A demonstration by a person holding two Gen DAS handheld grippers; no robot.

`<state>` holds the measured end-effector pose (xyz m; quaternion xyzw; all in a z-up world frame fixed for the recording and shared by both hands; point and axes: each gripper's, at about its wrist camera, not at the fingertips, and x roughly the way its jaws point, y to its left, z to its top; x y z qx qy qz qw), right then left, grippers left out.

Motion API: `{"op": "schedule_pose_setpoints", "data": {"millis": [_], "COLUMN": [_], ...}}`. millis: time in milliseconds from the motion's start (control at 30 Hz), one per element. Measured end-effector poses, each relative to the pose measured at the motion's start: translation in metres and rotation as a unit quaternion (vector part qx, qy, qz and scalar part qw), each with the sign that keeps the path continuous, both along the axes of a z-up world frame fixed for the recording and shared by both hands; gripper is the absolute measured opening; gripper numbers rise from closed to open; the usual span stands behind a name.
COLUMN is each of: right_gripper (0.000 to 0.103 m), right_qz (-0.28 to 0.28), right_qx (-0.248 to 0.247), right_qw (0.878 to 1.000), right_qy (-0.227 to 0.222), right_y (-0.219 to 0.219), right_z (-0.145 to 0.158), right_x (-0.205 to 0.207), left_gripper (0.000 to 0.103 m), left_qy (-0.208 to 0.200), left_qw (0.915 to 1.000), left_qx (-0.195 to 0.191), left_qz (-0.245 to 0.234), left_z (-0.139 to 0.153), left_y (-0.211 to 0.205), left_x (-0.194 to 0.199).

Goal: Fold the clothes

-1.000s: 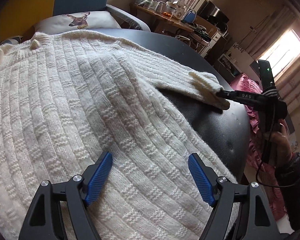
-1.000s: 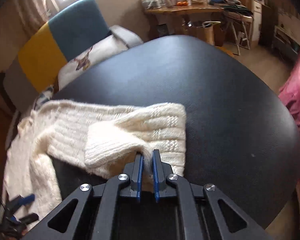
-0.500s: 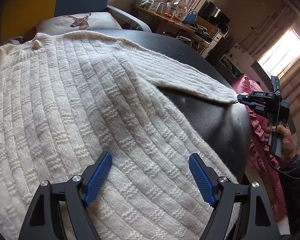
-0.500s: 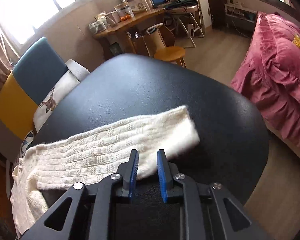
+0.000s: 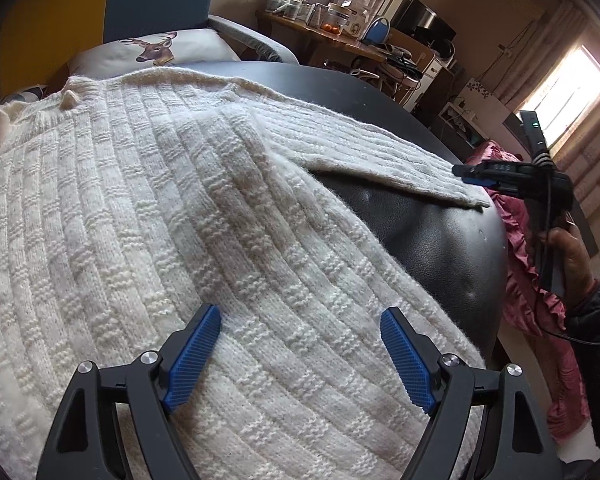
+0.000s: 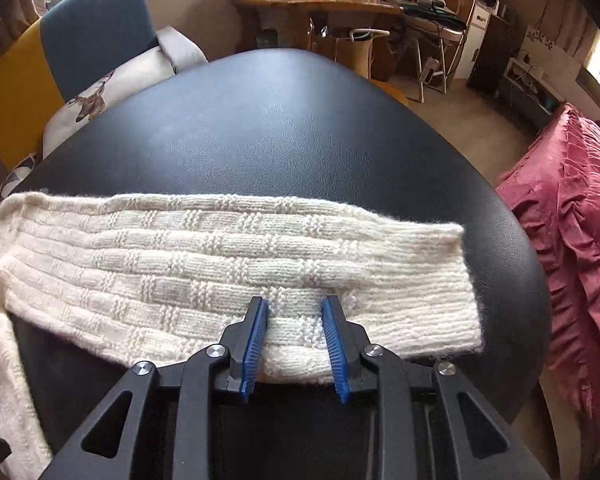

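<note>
Cream sweater (image 5: 148,216) blankets the black table (image 6: 284,128) beneath the wide-spread left gripper (image 5: 300,356). Its sleeve (image 6: 228,264) stretches crosswise right in front of the right gripper (image 6: 294,336), whose jaws have just been opening, straddling the near edge without pinching.

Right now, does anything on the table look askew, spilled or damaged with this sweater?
Nothing looks spilled or damaged. The cream sweater lies flat on the black table, its sleeve stretched straight out sideways. The sleeve's cuff end reaches close to the table's edge. The right gripper, whose jaws have just been opening, has the sleeve's near edge loose between them.
</note>
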<state>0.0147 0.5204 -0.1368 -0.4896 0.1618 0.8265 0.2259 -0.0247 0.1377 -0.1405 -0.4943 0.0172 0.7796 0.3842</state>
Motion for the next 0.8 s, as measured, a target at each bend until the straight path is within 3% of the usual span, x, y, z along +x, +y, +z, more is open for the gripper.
{"op": "schedule_pose_setpoints", "data": {"millis": [133,233,267,333,467,600,700,767,800], "right_gripper": [0.031,0.032,0.032,0.032,0.032,0.032,0.032,0.032,0.032], "right_qz": [-0.001,-0.003,-0.004,0.013,0.065,0.090,0.096,0.097,0.098], "right_qx": [0.020,-0.009,-0.026,-0.013,0.015,0.038,0.063,0.071,0.073], "right_qw": [1.000,1.000,1.000,0.999,0.998,0.995,0.993,0.992,0.991], "right_qy": [-0.011,-0.022,-0.007,0.030,0.022,-0.010,-0.034,-0.049,-0.051], "right_y": [0.000,0.002,0.003,-0.005,-0.033,-0.043,-0.040,-0.038,-0.037], "right_z": [-0.002,0.006,0.013,0.036,0.049,0.032,0.013,0.002,-0.001], "right_x": [-0.001,-0.005,-0.004,-0.006,-0.025,-0.038,-0.045,-0.049,-0.050], "left_gripper": [0.080,0.080,0.080,0.080,0.080,0.077,0.055,0.025,0.015], "left_qy": [-0.028,-0.005,0.004,0.028,0.111,0.114,0.067,0.030,0.014], "left_qw": [0.9984,0.9974,0.9972,0.9973,0.9938,0.9895,0.9886,0.9875,0.9865], "left_qx": [0.041,0.053,0.056,0.056,0.008,-0.052,-0.078,-0.091,-0.100], "left_qz": [0.027,0.048,0.049,0.037,-0.012,-0.072,-0.110,-0.125,-0.129], "left_z": [0.017,0.044,0.054,0.074,0.103,0.087,0.058,0.038,0.027], "left_y": [-0.015,-0.023,-0.022,-0.016,0.023,0.074,0.109,0.126,0.133], "left_x": [-0.025,-0.061,-0.073,-0.096,-0.132,-0.159,-0.178,-0.189,-0.194]}}
